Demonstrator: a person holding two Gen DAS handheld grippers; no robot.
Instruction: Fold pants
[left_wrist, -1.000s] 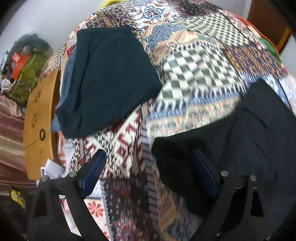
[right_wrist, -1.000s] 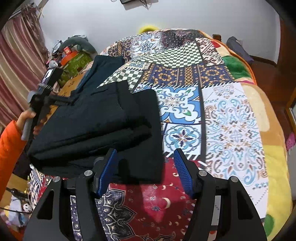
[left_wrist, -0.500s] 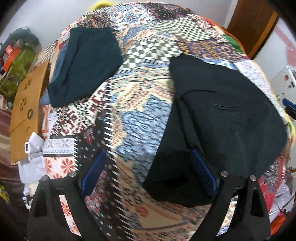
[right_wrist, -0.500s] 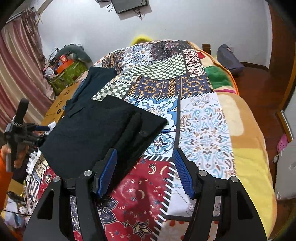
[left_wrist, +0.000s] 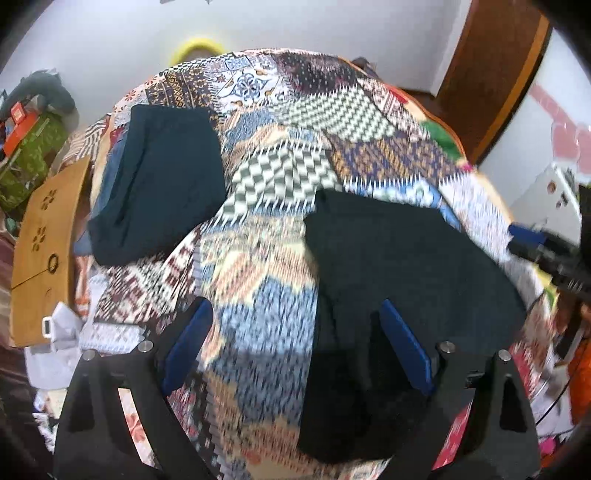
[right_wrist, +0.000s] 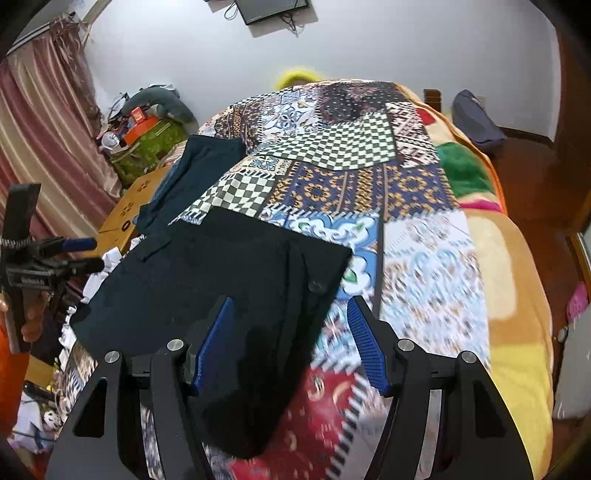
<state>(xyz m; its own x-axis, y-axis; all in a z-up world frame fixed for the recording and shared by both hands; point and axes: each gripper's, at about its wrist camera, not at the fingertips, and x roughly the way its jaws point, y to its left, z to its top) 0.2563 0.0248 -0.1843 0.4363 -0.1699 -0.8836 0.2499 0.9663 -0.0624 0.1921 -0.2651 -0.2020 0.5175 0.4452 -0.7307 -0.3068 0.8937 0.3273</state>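
Here we hold both grippers above a bed (right_wrist: 517, 280) spread with a patchwork quilt (left_wrist: 280, 173). The black pants (right_wrist: 207, 288) lie folded flat on the quilt, near the bed's close end, with a button showing at one corner in the right wrist view. In the left wrist view the same pants sit to the right of centre, dark and blurred.

Our left gripper (left_wrist: 295, 343) has its jaws wide apart, with nothing between them; one blue pad (left_wrist: 404, 347) shows over the black cloth, but we cannot tell that it touches, and the other hangs over bare quilt. Our right gripper (right_wrist: 291, 347) has its jaws apart as well, about halfway, and grips nothing: its left pad is above the edge of the pants and its right pad above the quilt.

Farther up the bed, well apart from the black pants, a dark teal folded garment (left_wrist: 162, 181) lies on the quilt's left side, with a strip of blue cloth showing under its edge. Beside the bed stands a brown cardboard box (left_wrist: 40, 254). In the right wrist view we see a hand (right_wrist: 31, 314) and an orange sleeve at the left edge, holding the left gripper's handle.
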